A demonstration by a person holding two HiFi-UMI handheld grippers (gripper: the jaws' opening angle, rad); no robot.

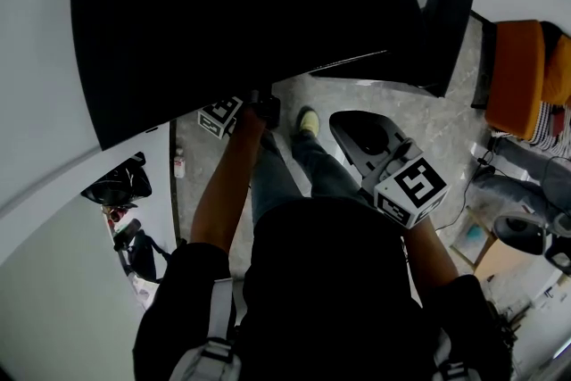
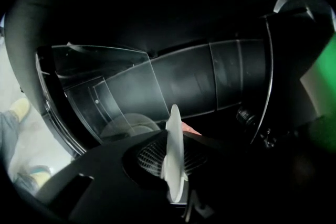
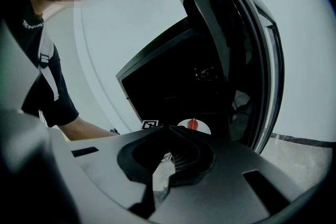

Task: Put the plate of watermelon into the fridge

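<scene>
Workroom or office corner, my best guess. Tall black fridge stands against plain white wall, door swung wide. Speckled stone floor under me. Orange seat at my right, cardboard box on floor near it. Bags heaped at my left.

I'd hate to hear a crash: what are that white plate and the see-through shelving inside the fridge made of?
The plate looks like glazed ceramic, possibly melamine: it is opaque white and thin, with a smooth rim. The shelving looks like clear hard plastic: it is transparent, with bright glossy edges.
</scene>
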